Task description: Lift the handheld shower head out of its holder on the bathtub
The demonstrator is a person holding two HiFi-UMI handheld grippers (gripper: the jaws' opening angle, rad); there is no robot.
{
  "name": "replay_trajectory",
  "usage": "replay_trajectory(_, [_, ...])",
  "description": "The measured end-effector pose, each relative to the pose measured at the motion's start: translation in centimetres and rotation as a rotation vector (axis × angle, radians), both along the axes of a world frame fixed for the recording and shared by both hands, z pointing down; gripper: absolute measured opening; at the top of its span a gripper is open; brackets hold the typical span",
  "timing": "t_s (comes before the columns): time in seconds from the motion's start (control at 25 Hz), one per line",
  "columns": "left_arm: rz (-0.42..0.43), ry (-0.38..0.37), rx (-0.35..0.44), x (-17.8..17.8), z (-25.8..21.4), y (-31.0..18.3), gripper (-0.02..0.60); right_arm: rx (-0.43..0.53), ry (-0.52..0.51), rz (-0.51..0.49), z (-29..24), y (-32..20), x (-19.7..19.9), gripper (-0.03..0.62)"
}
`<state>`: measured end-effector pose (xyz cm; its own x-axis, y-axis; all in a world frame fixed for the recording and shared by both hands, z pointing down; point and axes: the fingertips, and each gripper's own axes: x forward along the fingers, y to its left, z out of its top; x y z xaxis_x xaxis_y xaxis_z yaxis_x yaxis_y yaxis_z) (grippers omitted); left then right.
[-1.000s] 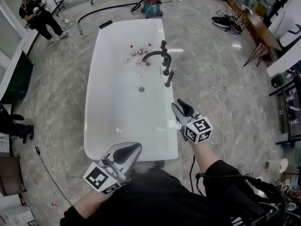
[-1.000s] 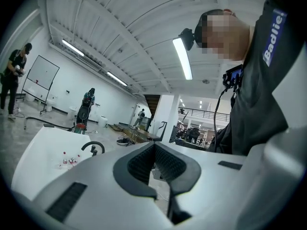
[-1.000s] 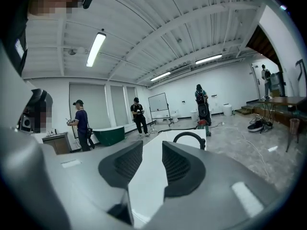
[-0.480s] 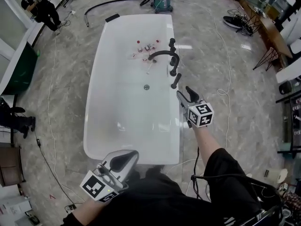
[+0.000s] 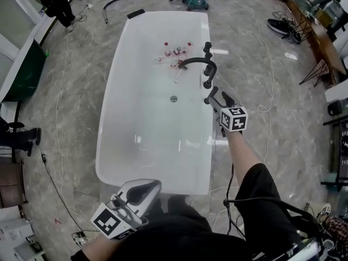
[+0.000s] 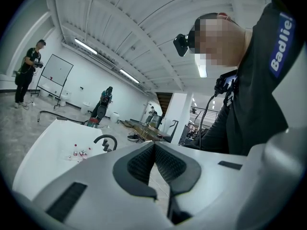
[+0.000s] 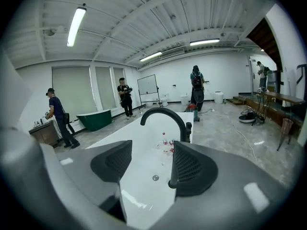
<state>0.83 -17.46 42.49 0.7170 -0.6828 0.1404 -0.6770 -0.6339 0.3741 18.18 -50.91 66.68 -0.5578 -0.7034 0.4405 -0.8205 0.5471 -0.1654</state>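
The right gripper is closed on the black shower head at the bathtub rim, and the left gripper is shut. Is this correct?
No. The right gripper is open; its jaws have just been opening. The right gripper view shows the shower head in the gap beside one pad, not gripped. The left gripper is indeed shut.

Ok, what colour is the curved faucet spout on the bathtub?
The faucet spout is black, arching over the white bathtub; clearest in the right gripper view.

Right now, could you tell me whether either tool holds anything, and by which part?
Nothing is held. The right tool's jaws have just been opening, the shower head showing through their gap, untouched; left tool shut, empty.
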Motion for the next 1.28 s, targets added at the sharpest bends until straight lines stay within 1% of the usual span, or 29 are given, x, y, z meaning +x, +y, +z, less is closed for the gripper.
replay_trajectory(0.4, [-0.009, -0.007, -0.031, -0.6, 2.5, -1.3, 0.000, -0.052, 0.095, 0.049, 6.1, -5.7, 0.1, 0.265])
replay_trajectory(0.72, [-0.023, -0.025, -0.078, -1.8, 5.2, -1.3, 0.000, -0.104, 0.164, 0.062, 11.1, -7.8, 0.3, 0.267])
replay_trajectory(0.88, [-0.045, -0.031, -0.102, -2.4, 6.6, -0.8, 0.000, -0.112, 0.197, 0.035, 12.8, -8.6, -0.2, 0.265])
replay_trajectory(1.0, [-0.051, -0.034, -0.120, -2.5, 7.7, -0.5, 0.000, -0.127, 0.204, 0.050, 13.8, -9.1, 0.1, 0.264])
replay_trajectory(1.04, [-0.052, -0.034, -0.126, -2.5, 8.1, -0.4, 0.000, -0.131, 0.207, 0.057, 14.2, -9.2, 0.3, 0.259])
replay_trajectory(1.12, [-0.051, -0.035, -0.136, -2.4, 8.6, -0.2, 0.000, -0.135, 0.208, 0.067, 14.7, -9.3, 0.6, 0.217])
replay_trajectory(1.16, [-0.050, -0.035, -0.139, -2.4, 8.8, -0.1, 0.000, -0.135, 0.205, 0.072, 14.7, -9.3, 0.7, 0.180])
replay_trajectory(1.2, [-0.051, -0.034, -0.140, -2.4, 8.8, 0.0, 0.000, -0.135, 0.202, 0.078, 14.7, -9.3, 0.8, 0.130])
replay_trajectory(1.28, [-0.054, -0.032, -0.143, -2.5, 8.9, 0.2, 0.000, -0.137, 0.200, 0.084, 14.6, -9.1, 0.8, 0.130])
